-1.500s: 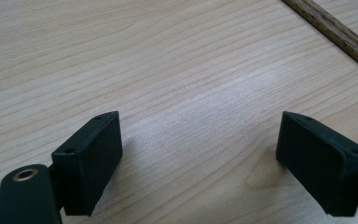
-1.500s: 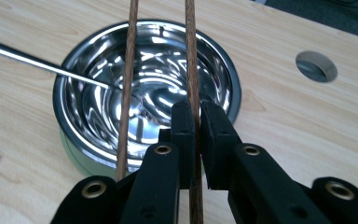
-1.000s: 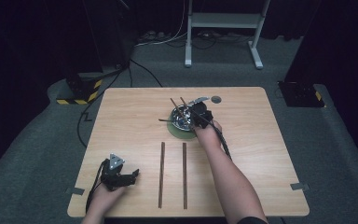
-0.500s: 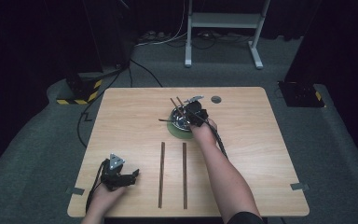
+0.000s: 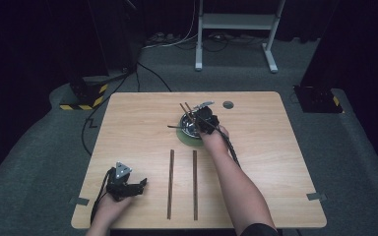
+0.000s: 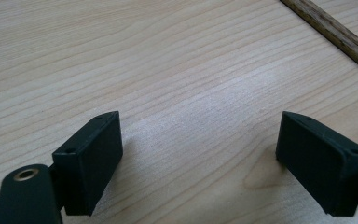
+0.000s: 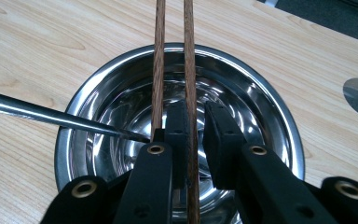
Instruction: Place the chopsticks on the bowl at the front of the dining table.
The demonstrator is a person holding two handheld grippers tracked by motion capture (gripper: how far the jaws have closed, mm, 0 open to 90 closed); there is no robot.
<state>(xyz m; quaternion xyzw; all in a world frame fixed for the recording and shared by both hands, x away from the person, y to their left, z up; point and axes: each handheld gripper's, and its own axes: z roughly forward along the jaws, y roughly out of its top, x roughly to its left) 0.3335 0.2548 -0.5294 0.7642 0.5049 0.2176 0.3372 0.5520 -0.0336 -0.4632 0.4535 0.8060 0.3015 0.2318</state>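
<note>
- The right tongs (image 5: 207,120) have crept a little farther over the steel bowl (image 5: 191,129) in the last second; the forearm stretches out across the tabletop (image 5: 275,162) from the near edge. To my eye that is the pick-up of the next chopstick getting under way.
- In the right gripper view the right tongs (image 7: 196,128) stand over the bowl (image 7: 261,88) with the jaws drawn nearly together around one brown chopstick (image 7: 189,70). It runs between them; I can't tell whether it is truly pinched or only bracketed.
- A second chopstick (image 7: 159,70) lies just beside the left jaw, outside the gap, and leans on the far rim like the first.
- The bowl also holds a thin metal rod or utensil handle (image 7: 51,114), which comes in over the left rim and points down to the bottom. Otherwise the inside looks bare and shiny.
- The bowl sits on a dark green mat (image 5: 183,138) at the far middle of the tabletop.
- Two chopsticks (image 5: 171,183) (image 5: 195,183) already lie side by side on the near half, parallel and apart, so laying out looks partly done.
- The left tongs (image 5: 139,186) have not shifted. They rest on the wood near the left corner, jaws spread wide with nothing in them, and a chopstick (image 6: 328,37) crosses the far right corner of their view.
</note>
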